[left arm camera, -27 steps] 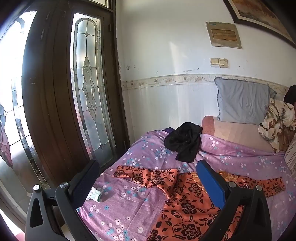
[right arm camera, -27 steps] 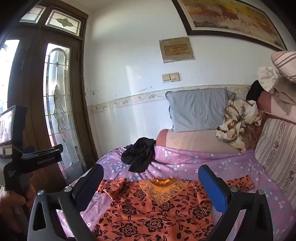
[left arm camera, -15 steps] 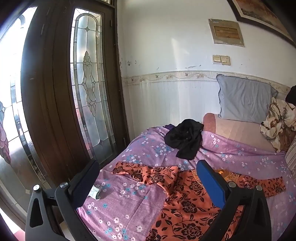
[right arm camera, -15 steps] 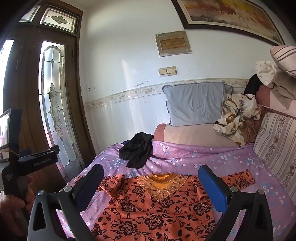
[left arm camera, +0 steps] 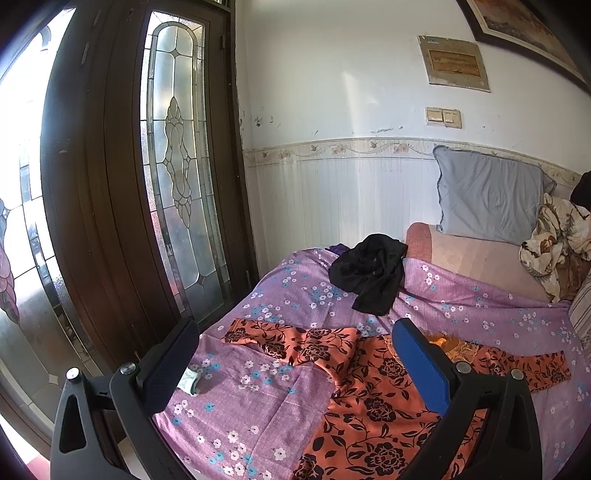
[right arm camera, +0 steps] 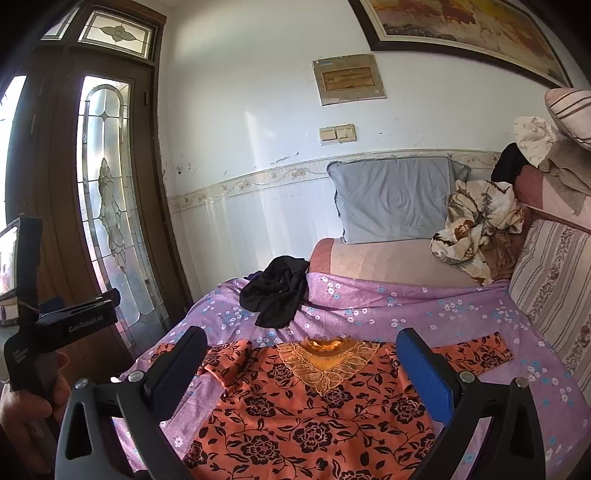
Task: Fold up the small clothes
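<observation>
I hold both claws, left gripper [left arm camera: 295, 354] and right gripper [right arm camera: 301, 362], spread wide (nothing pinched) above the flat orange blouse [right arm camera: 314, 406], ready to fold

Shirt hem and painting cut off

The shirt [right arm camera: 306, 413] runs off the bottom edge below the right tool [right arm camera: 301, 373], whose finger covers part of one sleeve; the painting [right arm camera: 461, 26] above is cropped, and the plaque [right arm camera: 349, 79] text is too small to read.

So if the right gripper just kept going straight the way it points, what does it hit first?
Most likely the orange floral top spread on the purple bedsheet, around its lace collar. The right gripper is open and empty; depth is uncertain.
</observation>
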Demonstrator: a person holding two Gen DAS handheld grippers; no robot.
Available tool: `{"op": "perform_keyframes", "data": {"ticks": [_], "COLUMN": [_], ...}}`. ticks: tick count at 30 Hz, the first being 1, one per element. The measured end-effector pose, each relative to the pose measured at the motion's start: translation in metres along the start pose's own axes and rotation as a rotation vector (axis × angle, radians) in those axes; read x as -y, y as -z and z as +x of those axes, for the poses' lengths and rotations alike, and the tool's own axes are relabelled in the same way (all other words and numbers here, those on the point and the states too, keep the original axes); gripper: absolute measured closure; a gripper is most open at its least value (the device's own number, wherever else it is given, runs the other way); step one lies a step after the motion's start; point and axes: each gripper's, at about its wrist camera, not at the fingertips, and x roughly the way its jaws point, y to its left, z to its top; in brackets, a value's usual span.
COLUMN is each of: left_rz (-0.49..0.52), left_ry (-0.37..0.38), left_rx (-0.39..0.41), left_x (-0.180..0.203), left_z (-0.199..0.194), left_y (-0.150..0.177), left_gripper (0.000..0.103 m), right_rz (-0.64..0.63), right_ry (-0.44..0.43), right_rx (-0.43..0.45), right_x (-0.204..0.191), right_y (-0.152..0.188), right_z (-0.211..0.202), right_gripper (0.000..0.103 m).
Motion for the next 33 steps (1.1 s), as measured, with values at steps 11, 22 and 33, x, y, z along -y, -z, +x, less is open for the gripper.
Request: {"op": "perform_keyframes", "data": {"ticks": [11, 22, 33], "left_rz": [-0.009, -0.017, -0.019], "left_ry": [0.0, 0.002, 0.002], "left_rx": [0.004, -0.009, -0.017], "left_x": [-0.005, -0.009, -0.016], "left_z": [-0.003, -0.001, 0.007], "left_y": [0.001, 0.003, 0.007], "left_gripper": [0.0, 0.0, 0.0], "right_rz": [-0.012, -0.008, -0.008], "right_ry": [-0.007, -0.015, -0.019], "right_rx": [-0.005, -0.023, -0.039], "right_x": [-0.009, -0.013, -0.015], "right_y": [-0.002, -0.001, 0.0], "right_z": [-0.002, 0.001, 0.008], "right_gripper": [0.0, 0.0, 0.0]}}
